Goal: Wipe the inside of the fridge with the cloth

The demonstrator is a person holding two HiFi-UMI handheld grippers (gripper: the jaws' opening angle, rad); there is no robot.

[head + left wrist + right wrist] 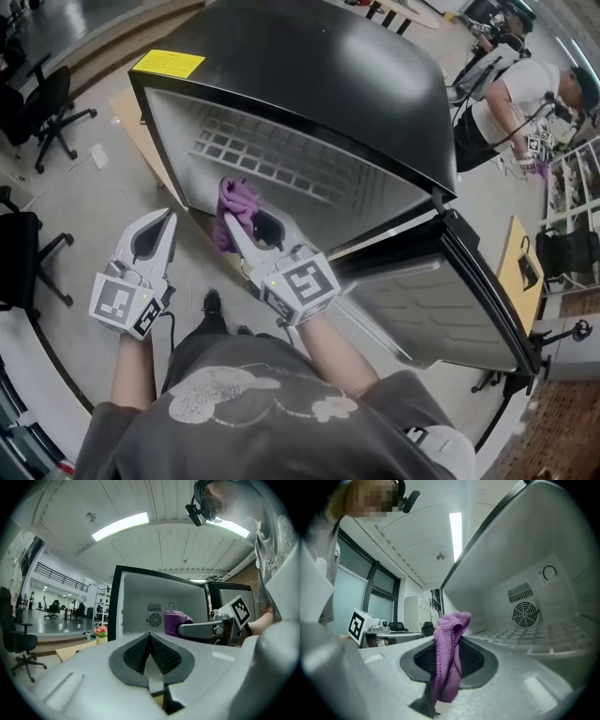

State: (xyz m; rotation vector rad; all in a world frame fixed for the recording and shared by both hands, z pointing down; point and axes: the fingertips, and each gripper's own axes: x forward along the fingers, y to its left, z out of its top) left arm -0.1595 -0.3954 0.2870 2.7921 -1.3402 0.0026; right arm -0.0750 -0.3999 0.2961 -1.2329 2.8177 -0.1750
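right gripper [234,230] clamping cloth [237,199], seemingly at fridge [309,84] edge, roomy inside

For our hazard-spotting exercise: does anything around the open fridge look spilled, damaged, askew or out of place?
Nothing stands out. The fridge stands open, its inside bare with the wire shelf in place, no spill or damage showing. The right gripper is clamped on the purple cloth; the left gripper is shut and empty.

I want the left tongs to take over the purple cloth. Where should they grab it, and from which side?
Probably best: grip the bunched top of the cloth, which stands free above the right tongs; its lower part is pinched between them. Come from the left, where the left tongs sit shut, so open them first.
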